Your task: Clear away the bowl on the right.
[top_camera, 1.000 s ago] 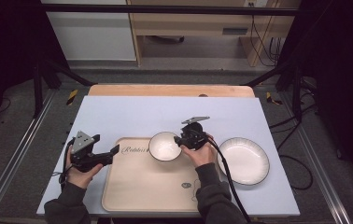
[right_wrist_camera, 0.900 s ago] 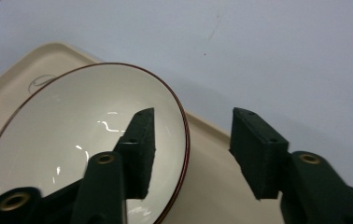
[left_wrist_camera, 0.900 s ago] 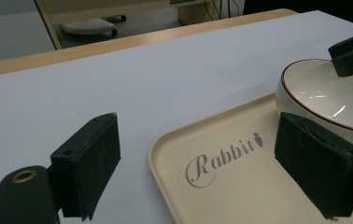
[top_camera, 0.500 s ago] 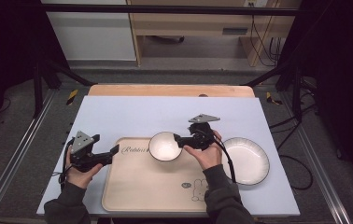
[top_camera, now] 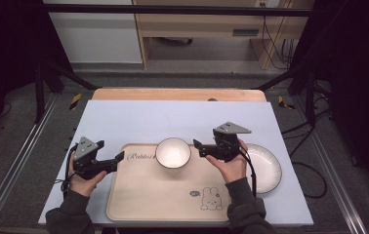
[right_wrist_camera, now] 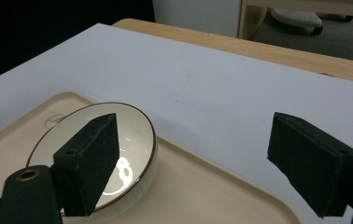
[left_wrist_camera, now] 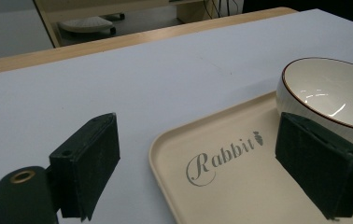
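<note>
Your bench [top_camera: 138,117] has a pale blue-white top, with a strip of bare wood along its far edge. Directly on it, between your two tools, lies a beige tray [top_camera: 148,195], its printed corner just ahead of your left tool [top_camera: 119,157]. A white plate [top_camera: 268,168] also sits straight on the bench, just behind your right tool [top_camera: 197,146] and beside the tray's edge.
</note>
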A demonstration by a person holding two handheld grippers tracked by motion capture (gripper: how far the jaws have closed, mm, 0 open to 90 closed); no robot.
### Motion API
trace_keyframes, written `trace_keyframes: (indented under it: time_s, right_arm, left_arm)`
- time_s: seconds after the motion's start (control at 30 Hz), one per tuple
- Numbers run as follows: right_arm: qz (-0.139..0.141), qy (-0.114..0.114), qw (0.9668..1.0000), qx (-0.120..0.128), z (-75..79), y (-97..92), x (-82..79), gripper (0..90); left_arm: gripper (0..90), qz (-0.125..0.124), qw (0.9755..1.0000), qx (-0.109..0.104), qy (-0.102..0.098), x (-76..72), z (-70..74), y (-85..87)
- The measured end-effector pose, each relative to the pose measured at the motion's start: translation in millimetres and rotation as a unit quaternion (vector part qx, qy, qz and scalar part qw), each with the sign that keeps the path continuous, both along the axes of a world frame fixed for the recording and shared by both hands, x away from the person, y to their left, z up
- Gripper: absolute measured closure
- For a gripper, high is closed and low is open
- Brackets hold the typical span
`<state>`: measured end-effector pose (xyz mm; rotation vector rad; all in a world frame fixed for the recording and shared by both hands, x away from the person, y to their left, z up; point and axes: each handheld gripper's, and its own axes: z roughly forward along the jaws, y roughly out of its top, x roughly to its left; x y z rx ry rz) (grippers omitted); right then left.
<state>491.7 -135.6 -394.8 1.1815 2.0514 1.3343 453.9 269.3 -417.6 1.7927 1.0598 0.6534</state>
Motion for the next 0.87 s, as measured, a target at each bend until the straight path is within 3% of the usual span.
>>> trace_keyframes:
  time_s: [0.53, 0.87]
  right_arm:
    - [-0.020, -0.026, 0.9995, 0.000, -11.4, -42.3, -25.8, 15.0]
    - [-0.033, -0.028, 0.9990, -0.004, -20.3, -58.7, -33.8, 14.8]
  left_arm:
    - [12.1, -0.004, 0.9999, 0.006, 0.009, 1.4, -3.8, 0.2]
    - [11.8, -0.002, 0.9999, 0.011, 0.010, 0.8, -7.9, 1.5]
